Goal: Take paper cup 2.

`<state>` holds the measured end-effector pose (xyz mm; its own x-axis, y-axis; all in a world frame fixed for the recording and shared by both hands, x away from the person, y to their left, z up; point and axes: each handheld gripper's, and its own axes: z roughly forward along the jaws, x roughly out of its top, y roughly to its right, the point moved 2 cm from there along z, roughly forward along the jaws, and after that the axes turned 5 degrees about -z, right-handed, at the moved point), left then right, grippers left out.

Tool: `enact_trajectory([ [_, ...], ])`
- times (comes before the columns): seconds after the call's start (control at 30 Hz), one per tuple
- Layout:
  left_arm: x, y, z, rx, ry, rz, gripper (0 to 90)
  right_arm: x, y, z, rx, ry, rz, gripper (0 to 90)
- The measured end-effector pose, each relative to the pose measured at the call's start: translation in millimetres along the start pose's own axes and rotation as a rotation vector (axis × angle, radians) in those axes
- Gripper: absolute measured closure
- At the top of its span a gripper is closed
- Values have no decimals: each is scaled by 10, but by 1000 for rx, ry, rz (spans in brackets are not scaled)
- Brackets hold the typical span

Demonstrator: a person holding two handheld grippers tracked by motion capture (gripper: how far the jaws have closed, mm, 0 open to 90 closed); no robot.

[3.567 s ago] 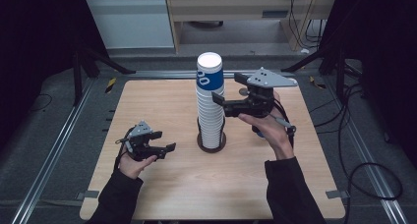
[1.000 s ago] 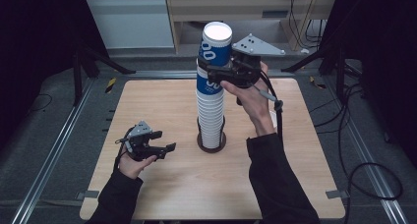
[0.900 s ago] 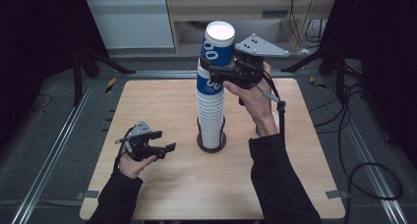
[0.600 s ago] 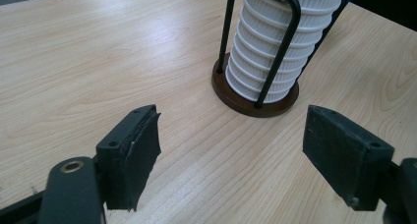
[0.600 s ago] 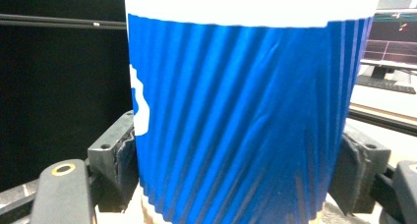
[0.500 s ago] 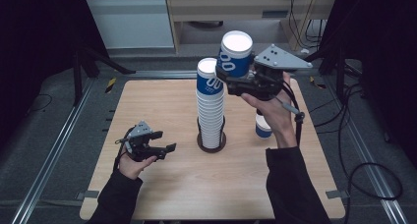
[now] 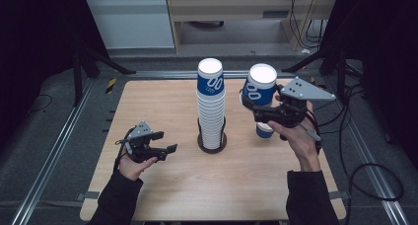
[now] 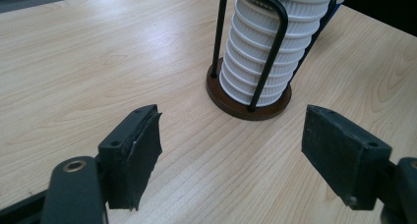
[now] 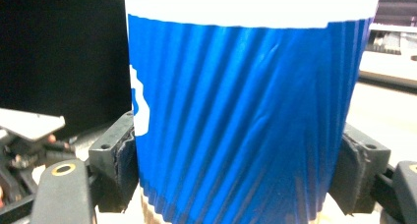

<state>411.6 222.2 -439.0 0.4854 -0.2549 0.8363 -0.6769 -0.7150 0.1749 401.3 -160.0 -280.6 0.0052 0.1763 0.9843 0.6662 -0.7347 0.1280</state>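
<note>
Your right tongs [image 7: 254,106] clamp a blue cup [image 7: 260,84], axis upright, base uppermost, rim hidden. At 9 o'clock stands the stack [image 7: 211,106]. Your left tongs [image 7: 165,145] gape wide, empty.

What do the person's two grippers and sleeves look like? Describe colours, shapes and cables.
Both arms wear dark long sleeves. The left gripper is black, with two flat, blocky black jaws faced with dark pads. The right gripper is also black and carries a grey three-cornered plate with small dark dots on top. A thin black cable trails from it across the table edge.
</note>
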Motion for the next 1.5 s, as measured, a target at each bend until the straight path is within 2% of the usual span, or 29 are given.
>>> enact_trajectory([
  [0.03, 0, 0, 0, 0, 0, 0, 225, 0, 0, 0, 0, 0, 0, 210],
  [0.13, 1, 5, -3, -2, -5, 4, 235, -200, -3, -3, 18, -31, 5, 210],
  [0.37, 5, 30, -4, -10, -4, 10, 250, -432, -21, 16, 36, -76, 14, 209],
  [0.6, 14, 55, -17, -22, -7, 20, 256, -747, -91, 31, 85, -124, 27, 210],
  [0.73, 26, 85, -26, -31, -7, 28, 256, -828, -122, 38, 96, -132, 24, 209],
  [1.0, 55, 177, -34, -59, -11, 47, 252, -951, -268, 91, 174, -160, -12, 209],
  [1.17, 64, 231, -24, -79, -15, 58, 248, -998, -324, 122, 197, -174, -25, 208],
  [1.27, 74, 268, -28, -89, -16, 67, 241, -1042, -387, 175, 231, -186, -43, 207],
  [1.33, 82, 291, -32, -96, -16, 71, 238, -1058, -405, 192, 239, -192, -48, 207],
  [1.4, 89, 314, -37, -100, -12, 76, 229, -1091, -459, 237, 256, -219, -80, 207],
  [1.5, 100, 347, -42, -110, -15, 84, 229, -1102, -494, 258, 275, -224, -91, 207],
])
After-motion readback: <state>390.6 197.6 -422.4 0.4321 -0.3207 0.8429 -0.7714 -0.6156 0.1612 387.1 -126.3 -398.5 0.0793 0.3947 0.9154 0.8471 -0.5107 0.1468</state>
